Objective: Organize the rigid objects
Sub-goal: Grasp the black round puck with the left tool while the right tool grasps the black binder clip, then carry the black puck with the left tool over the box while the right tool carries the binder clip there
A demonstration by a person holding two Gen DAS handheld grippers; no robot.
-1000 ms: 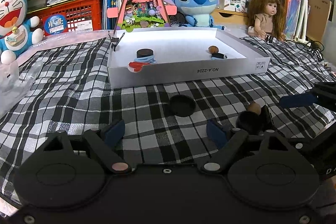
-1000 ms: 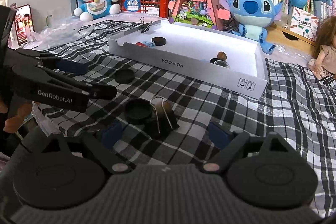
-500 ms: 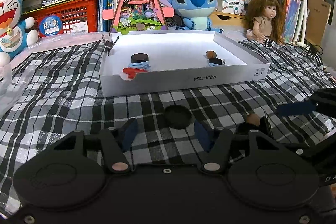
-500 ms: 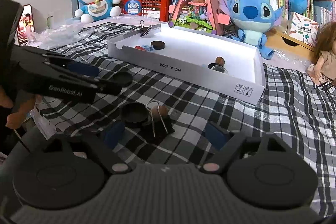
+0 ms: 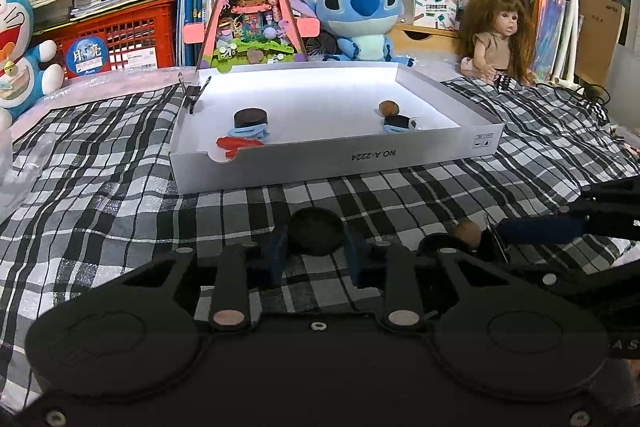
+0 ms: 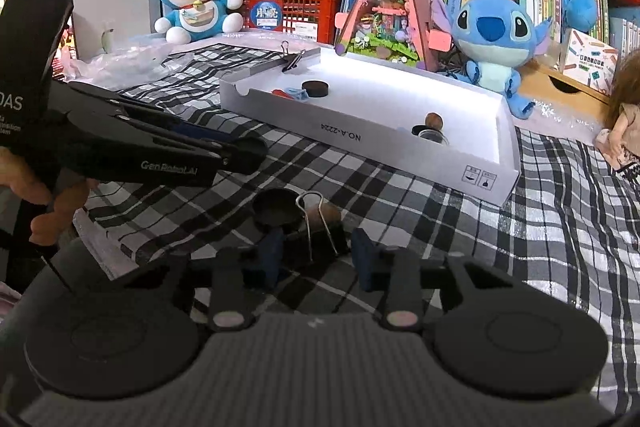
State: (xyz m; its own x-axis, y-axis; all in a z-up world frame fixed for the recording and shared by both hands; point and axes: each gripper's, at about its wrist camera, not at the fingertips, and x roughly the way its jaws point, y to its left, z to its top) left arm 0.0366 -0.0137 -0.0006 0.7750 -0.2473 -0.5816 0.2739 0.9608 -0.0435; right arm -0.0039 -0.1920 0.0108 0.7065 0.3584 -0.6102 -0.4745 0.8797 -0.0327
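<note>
In the left wrist view, the left gripper (image 5: 316, 253) sat low in the centre of the frame, its blue-padded fingers (image 5: 277, 254) drawn in against both sides of a flat, matte black disc (image 5: 316, 237) lying on the checked black-and-white cloth (image 5: 120, 211); the pads appeared to touch the disc's rim. Above it, across the middle of the frame, lay the shallow white cardboard box (image 5: 336, 157), rectangular with low walls, holding another black puck (image 5: 250, 117) atop blue and red pieces, plus a small brown ball (image 5: 387, 107).

In the right wrist view, the right gripper (image 6: 318, 255) flanked a black binder clip (image 6: 320, 233) with thin silver wire handles, low at centre; its blue pads (image 6: 362, 259) stood narrowly apart, just beside the clip, and contact could not be told. A round brown nut-like ball (image 6: 330, 215) and a shallow black cap (image 6: 276, 209) sat just above the clip. The plush blue Stitch toy (image 6: 494, 43) stood at upper right.
</note>
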